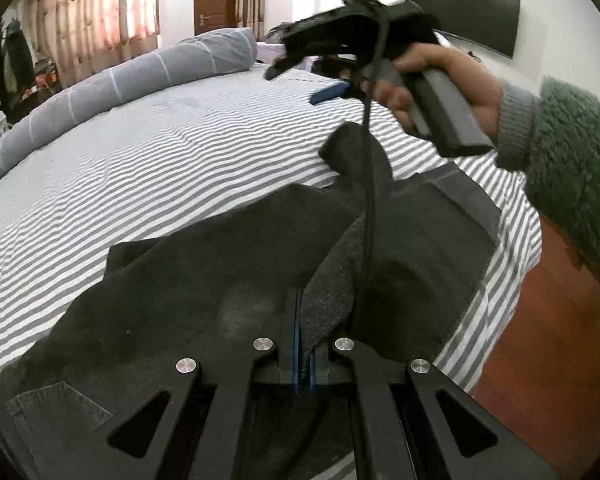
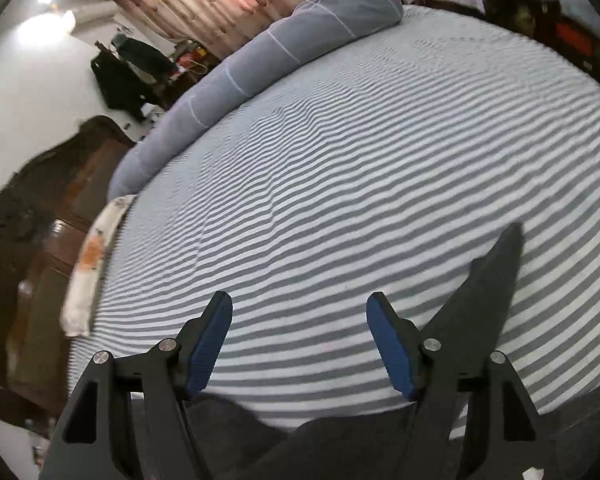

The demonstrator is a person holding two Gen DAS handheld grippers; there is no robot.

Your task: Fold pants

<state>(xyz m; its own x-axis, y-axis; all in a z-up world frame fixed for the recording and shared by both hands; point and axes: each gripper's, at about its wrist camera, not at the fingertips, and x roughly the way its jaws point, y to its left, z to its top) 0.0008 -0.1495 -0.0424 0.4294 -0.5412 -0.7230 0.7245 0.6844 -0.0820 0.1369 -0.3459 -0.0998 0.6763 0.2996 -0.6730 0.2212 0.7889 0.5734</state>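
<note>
Pants lie dark across the lower middle of the left wrist frame on the striped bed, my left gripper pinching a fold; my right gripper hangs open, empty, over the stripes

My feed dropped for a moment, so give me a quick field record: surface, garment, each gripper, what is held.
surface: striped bed sheet
garment: dark pants, spread at the near bed edge
left gripper: jaws shut on a fold of the pants
right gripper: jaws open, nothing between them, above the sheet
far side: rolled grey duvet
</note>
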